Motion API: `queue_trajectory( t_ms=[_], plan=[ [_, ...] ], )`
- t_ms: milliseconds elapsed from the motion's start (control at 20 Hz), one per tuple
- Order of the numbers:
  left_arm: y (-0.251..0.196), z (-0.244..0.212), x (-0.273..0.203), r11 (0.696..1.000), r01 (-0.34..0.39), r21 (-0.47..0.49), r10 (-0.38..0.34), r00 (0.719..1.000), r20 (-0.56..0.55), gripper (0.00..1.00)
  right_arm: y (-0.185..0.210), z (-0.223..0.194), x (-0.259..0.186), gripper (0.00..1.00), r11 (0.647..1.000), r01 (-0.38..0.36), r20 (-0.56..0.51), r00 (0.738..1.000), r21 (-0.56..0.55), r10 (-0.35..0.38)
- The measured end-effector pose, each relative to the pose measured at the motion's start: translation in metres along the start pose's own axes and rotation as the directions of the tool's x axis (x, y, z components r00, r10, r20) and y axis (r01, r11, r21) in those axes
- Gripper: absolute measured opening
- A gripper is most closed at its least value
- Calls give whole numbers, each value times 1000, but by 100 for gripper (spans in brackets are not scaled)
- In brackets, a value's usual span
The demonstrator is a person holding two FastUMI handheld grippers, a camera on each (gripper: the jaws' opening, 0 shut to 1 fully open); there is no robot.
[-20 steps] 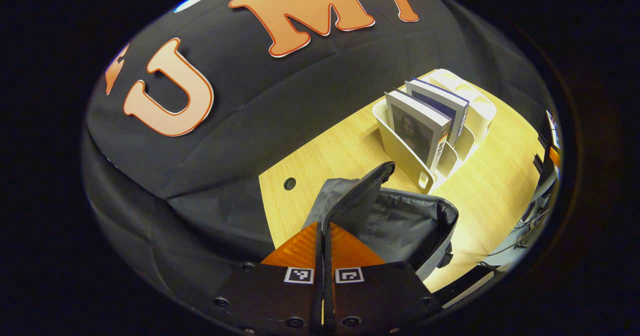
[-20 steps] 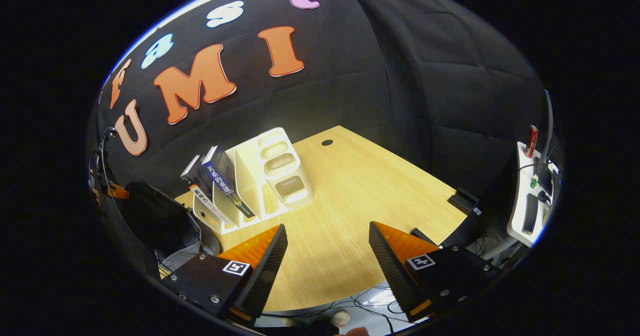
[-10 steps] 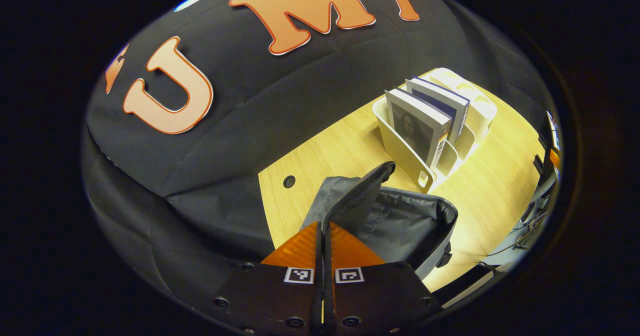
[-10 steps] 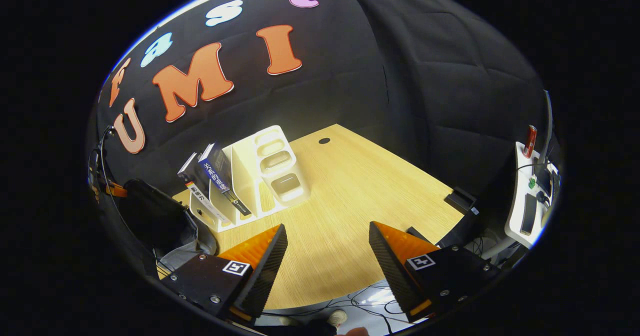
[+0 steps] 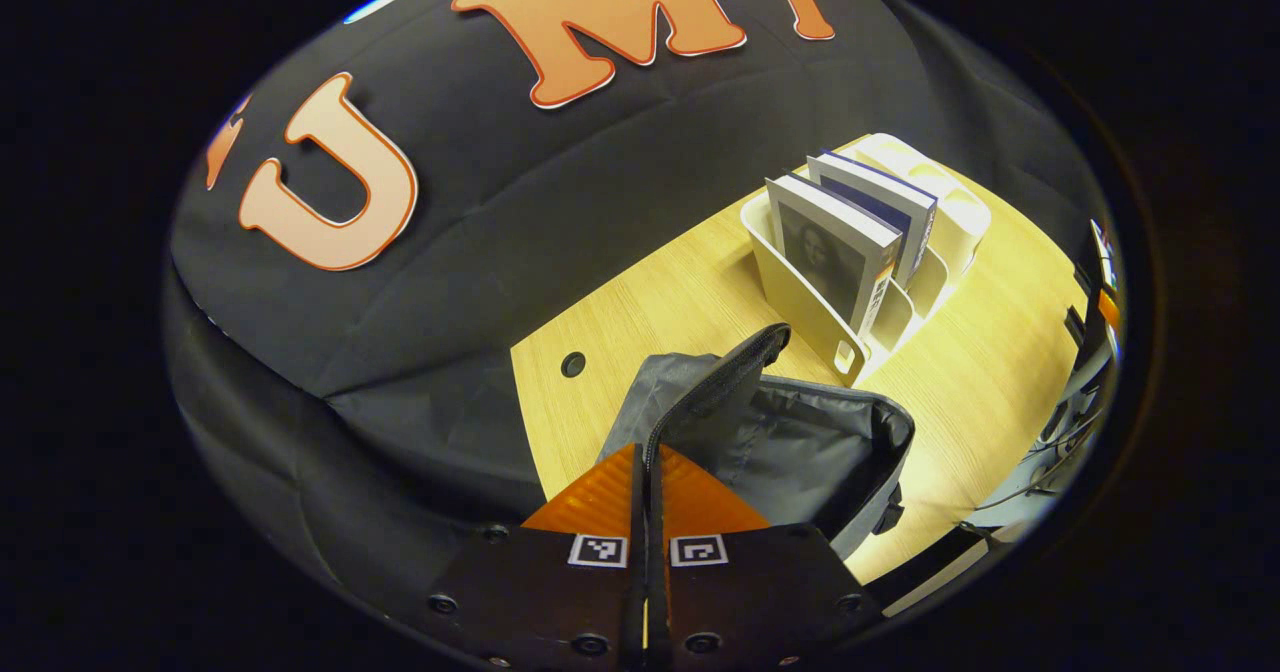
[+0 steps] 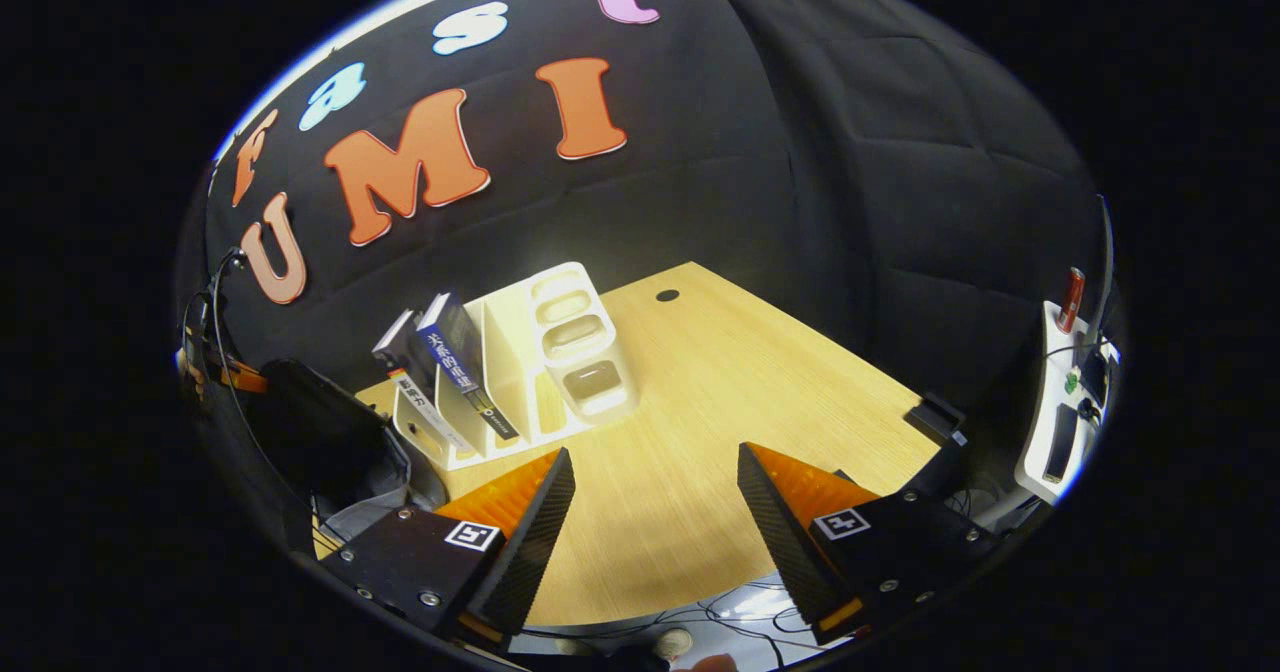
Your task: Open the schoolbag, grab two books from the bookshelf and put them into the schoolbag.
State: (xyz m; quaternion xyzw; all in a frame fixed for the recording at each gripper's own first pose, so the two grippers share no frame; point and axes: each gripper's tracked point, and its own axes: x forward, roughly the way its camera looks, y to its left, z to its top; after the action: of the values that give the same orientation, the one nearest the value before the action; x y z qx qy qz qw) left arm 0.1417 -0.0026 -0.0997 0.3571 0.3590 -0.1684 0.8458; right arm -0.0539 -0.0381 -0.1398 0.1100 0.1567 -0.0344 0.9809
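The grey schoolbag [image 5: 800, 442] lies open on the wooden table [image 5: 660, 292], its dark lining showing. My left gripper [image 5: 646, 472] is shut on the black zipper edge of the bag's raised flap [image 5: 720, 377]. Just beyond the bag stands a white bookshelf [image 5: 800, 302] with two upright books, a grey one [image 5: 835, 252] and a blue-edged one [image 5: 885, 207]. In the right gripper view, my right gripper [image 6: 655, 502] hangs open above the table's front part with nothing between its fingers. The bookshelf [image 6: 570, 352] and both books [image 6: 445, 362] are ahead to its left, the schoolbag [image 6: 320, 432] farther left.
The table has a round cable hole near each back corner [image 5: 572, 364] [image 6: 667, 295]. A small black block [image 6: 935, 417] sits at the table's right edge. Beyond it is a white stand with devices [image 6: 1060, 412]. Cables lie on the floor [image 6: 720, 607] in front.
The right gripper has shifted slightly, so the bookshelf now sits a little lower and farther right in its view. The left gripper keeps its hold on the flap, nearly still.
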Motion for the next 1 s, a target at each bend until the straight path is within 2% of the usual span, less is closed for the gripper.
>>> queue_trajectory(
  t_ms=[200, 350, 500, 800, 900, 1000],
  plan=[
    [-1, -1, 4, 1000, 20, -4, -20, 1000, 12, 2, 33, 16, 3, 98, 998, -56, 16, 998, -24, 56],
    [-7, -2, 14, 997, 71, -6, -70, 997, 22, 2, 90, 40, 14, 98, 988, -154, 0, 988, 21, 154],
    [-11, 1, 24, 993, 120, 14, -120, 992, 42, 2, 153, 64, 21, 98, 970, -242, -28, 970, -13, 242],
    [-17, 10, 34, 969, 230, 88, -239, 965, 107, 2, 268, 122, 32, 98, 941, -333, 1, 943, -62, 333],
    [-10, 9, 39, 965, 248, 82, -257, 958, 128, 2, 297, 129, 50, 97, 938, -339, -31, 941, -73, 337],
    [-3, 5, 48, 963, 263, 61, -269, 954, 134, 2, 319, 126, 76, 97, 946, -307, -121, 948, -104, 295]
  ],
)
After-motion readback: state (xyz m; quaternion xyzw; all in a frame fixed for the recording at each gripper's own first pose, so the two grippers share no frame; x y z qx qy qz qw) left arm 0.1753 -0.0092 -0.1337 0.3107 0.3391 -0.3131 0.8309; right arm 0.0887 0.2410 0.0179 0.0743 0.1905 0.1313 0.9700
